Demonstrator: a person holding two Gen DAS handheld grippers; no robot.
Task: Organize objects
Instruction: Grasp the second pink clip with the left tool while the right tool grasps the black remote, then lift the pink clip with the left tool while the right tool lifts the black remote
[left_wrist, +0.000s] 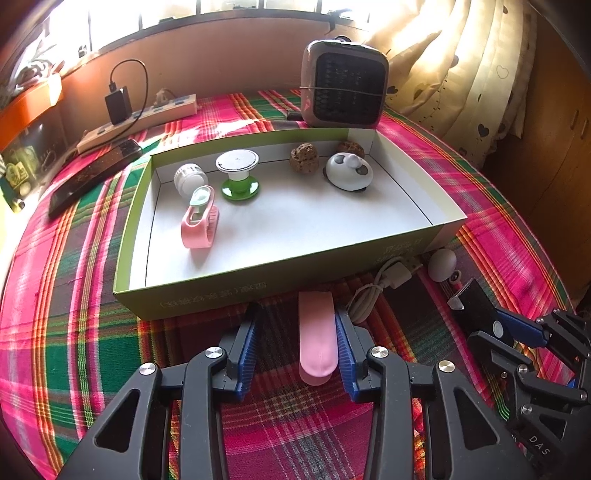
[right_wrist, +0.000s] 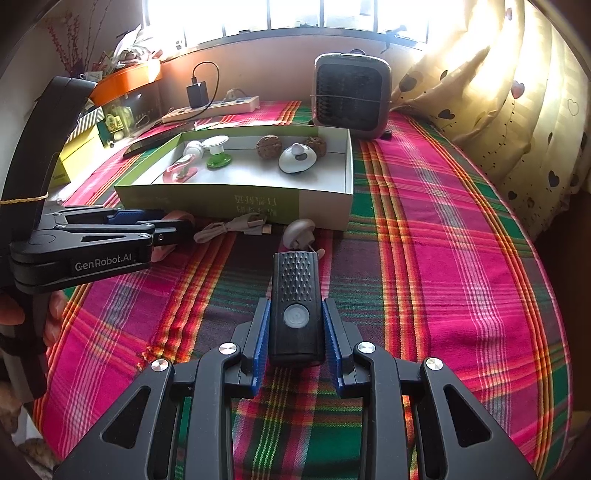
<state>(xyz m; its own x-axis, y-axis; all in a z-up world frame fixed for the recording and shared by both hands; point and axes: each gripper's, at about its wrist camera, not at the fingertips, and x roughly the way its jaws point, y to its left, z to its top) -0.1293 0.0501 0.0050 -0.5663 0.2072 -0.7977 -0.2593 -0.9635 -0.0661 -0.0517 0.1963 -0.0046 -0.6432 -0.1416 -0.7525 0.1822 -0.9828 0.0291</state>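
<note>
While beside the box (left_wrist: 207, 291), left claw (left_wrist: 295, 350) open around pink case (left_wrist: 317, 339), right claw (right_wrist: 293, 343) open around black flashlight (right_wrist: 295, 306)

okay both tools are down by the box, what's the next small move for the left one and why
Probably close the left tool on the pink piece. It lies on the cloth between the open fingers, nearer the right-side one, with a wide gap on the other side, so nothing grips it yet. The box sits just ahead for a drop.

We see a pink, green and orange plaid cloth (right_wrist: 443, 258), a green box (left_wrist: 207, 295) with white inside, and cream heart-print curtains (right_wrist: 517, 110).
</note>
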